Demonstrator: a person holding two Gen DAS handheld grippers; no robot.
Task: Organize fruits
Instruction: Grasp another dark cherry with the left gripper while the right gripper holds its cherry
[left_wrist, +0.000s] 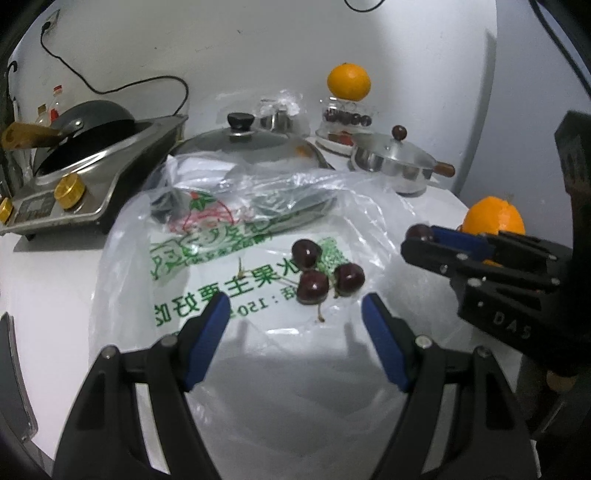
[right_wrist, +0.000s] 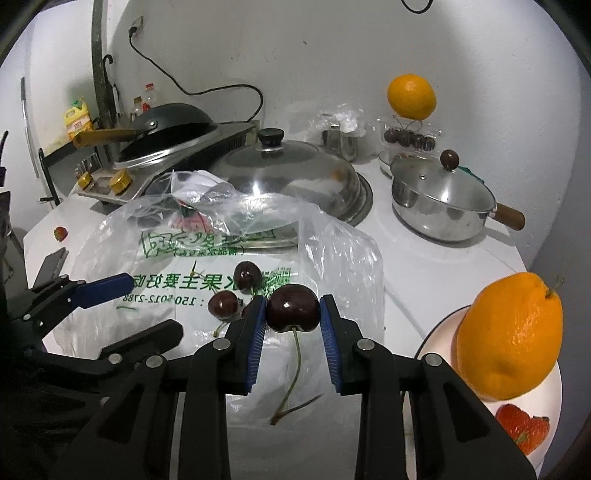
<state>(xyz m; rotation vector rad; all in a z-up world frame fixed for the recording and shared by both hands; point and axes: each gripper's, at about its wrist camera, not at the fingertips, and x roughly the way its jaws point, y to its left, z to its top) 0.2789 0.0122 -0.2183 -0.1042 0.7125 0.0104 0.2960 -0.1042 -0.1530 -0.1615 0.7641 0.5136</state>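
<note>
Nearest us, our right gripper (right_wrist: 293, 314) pinches a dark cherry (right_wrist: 293, 308) across its soft, bruisable sides, stem dangling. Our left gripper (left_wrist: 295, 310) gapes empty. Beyond, three light, glossy cherries (left_wrist: 314, 286) rest on the plastic bag (left_wrist: 125, 280).

Plastic bag (right_wrist: 332, 258) bears green Chinese print and "150-5012-2788".

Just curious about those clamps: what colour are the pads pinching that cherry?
Blue pads on black arms, gripping a dark red cherry; clearest in the right wrist view.
</note>
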